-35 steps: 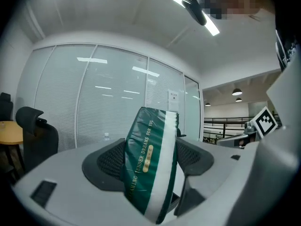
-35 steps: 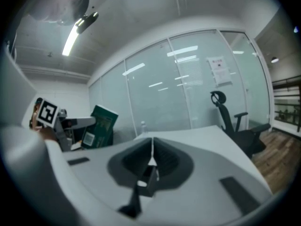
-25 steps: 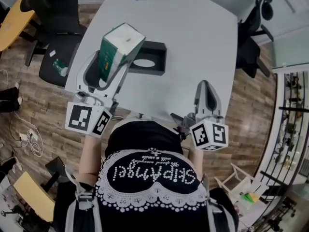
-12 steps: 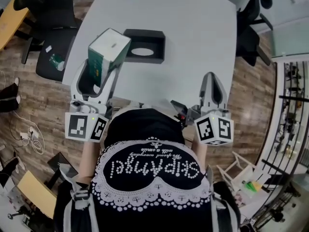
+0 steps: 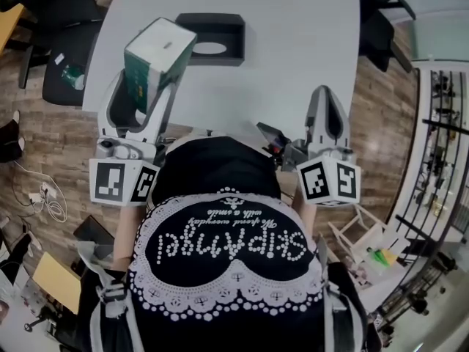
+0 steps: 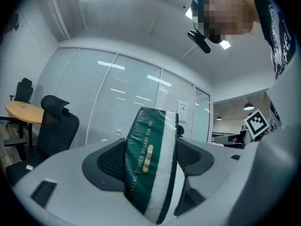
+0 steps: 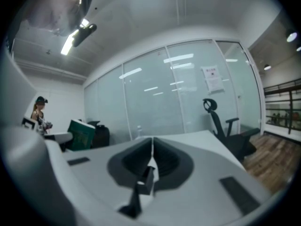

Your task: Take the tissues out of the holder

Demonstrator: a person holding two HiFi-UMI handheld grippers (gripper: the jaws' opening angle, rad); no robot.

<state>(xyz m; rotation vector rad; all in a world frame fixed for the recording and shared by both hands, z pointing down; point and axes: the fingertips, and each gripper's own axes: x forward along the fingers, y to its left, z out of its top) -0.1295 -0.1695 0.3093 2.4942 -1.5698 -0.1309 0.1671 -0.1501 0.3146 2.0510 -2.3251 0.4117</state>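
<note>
White table (image 5: 293, 50) fills the top of the head view, with wood floor (image 5: 44, 145) on both sides and glass office walls behind in the gripper views. Left gripper (image 6: 150, 161) has its jaws clamped on the green tissue pack (image 6: 148, 164), one pad on each broad face. The pack stands on end between them and most of it sticks up past the tips. In the head view the pack sits at upper left, lifted clear and over the table's left edge. The black holder (image 5: 212, 39) lies flat at top centre, just right of the pack, with its oval slot up. Right gripper (image 7: 151, 159) has its jaws closed together on nothing, and is parked low right near the body.

The risk, as I judge it, is the grip. The wrap looks slick and soft and only the lower part is pinched, so a quick swing could let the pack tip or slide out. From here it would fall past the edge toward the chair (image 5: 58, 64)
</note>
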